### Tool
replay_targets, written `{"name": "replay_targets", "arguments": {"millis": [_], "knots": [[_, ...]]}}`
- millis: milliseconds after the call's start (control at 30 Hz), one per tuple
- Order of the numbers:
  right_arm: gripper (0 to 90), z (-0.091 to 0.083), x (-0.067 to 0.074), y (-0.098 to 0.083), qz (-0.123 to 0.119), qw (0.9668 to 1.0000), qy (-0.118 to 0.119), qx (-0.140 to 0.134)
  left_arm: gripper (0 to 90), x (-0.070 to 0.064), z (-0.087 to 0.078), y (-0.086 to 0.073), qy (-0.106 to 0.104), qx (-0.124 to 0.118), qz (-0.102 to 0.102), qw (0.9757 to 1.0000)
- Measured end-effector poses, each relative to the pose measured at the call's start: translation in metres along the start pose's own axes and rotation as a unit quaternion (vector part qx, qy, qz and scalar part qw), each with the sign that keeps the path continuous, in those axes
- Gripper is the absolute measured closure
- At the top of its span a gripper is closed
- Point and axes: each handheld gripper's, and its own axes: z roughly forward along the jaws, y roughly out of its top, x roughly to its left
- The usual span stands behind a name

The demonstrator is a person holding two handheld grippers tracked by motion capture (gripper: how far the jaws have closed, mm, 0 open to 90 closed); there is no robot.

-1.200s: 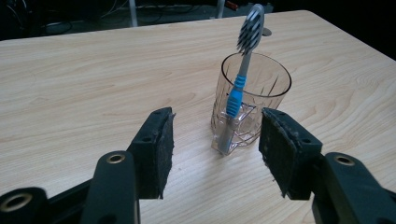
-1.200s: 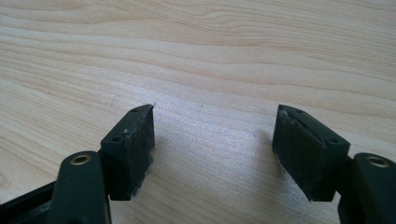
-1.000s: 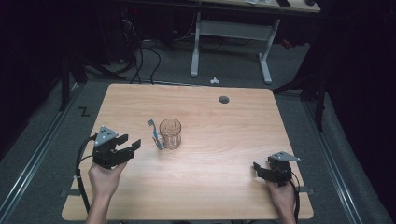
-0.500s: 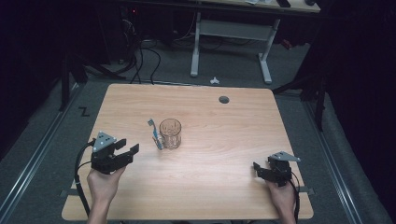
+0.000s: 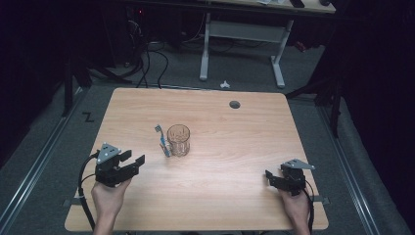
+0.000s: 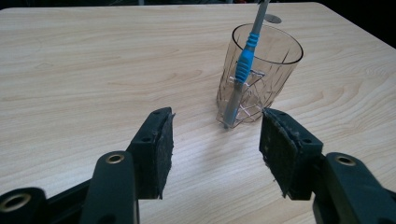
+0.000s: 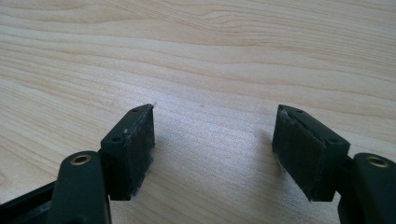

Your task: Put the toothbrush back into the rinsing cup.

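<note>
glass (image 5: pixel 178 140) upright mid-desk (image 5: pixel 235 196), toothbrush (image 5: pixel 162 141) leaning on its left side, outside | left gripper (image 5: pixel 128 164) near-left of glass, jaws spread, empty | right gripper (image 5: pixel 272 178) near-right edge, jaws spread, empty

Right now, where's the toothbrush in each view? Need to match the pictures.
High view: the toothbrush leans on the outside of the glass cup, on the cup's left, a little left of table centre.
Left gripper view: the toothbrush is upper right of centre, propped against the near wall of the cup, beyond the open hand-held gripper.
Right gripper view: not in it, just wood grain.
Shared landmark: the cup.
</note>
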Motion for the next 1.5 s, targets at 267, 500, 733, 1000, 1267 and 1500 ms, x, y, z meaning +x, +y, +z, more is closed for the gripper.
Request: {"name": "replay_targets", "arguments": {"millis": [267, 500, 733, 1000, 1267, 1500], "knots": [[30.0, 0.0, 0.0, 0.0, 0.0, 1.0, 0.0, 0.0, 44.7, 0.003, 0.0, -0.008, 0.006, 0.002, -0.009, 0.9999], [30.0, 0.0, 0.0, 0.0, 0.0, 1.0, 0.0, 0.0, 44.6, 0.005, 0.001, -0.02, 0.008, 0.006, -0.023, 0.9997], [30.0, 0.0, 0.0, 0.0, 0.0, 1.0, 0.0, 0.0, 44.5, 0.008, 0.003, -0.027, 0.013, 0.009, -0.035, 0.9993], [30.0, 0.0, 0.0, 0.0, 0.0, 1.0, 0.0, 0.0, 44.5, 0.012, 0.011, -0.035, 0.021, 0.021, -0.038, 0.9989], [30.0, 0.0, 0.0, 0.0, 0.0, 1.0, 0.0, 0.0, 44.8, 0.02, 0.021, -0.041, 0.036, 0.023, -0.046, 0.998], [30.0, 0.0, 0.0, 0.0, 0.0, 1.0, 0.0, 0.0, 44.8, 0.017, 0.034, -0.045, 0.045, 0.04, -0.029, 0.9978]]}}
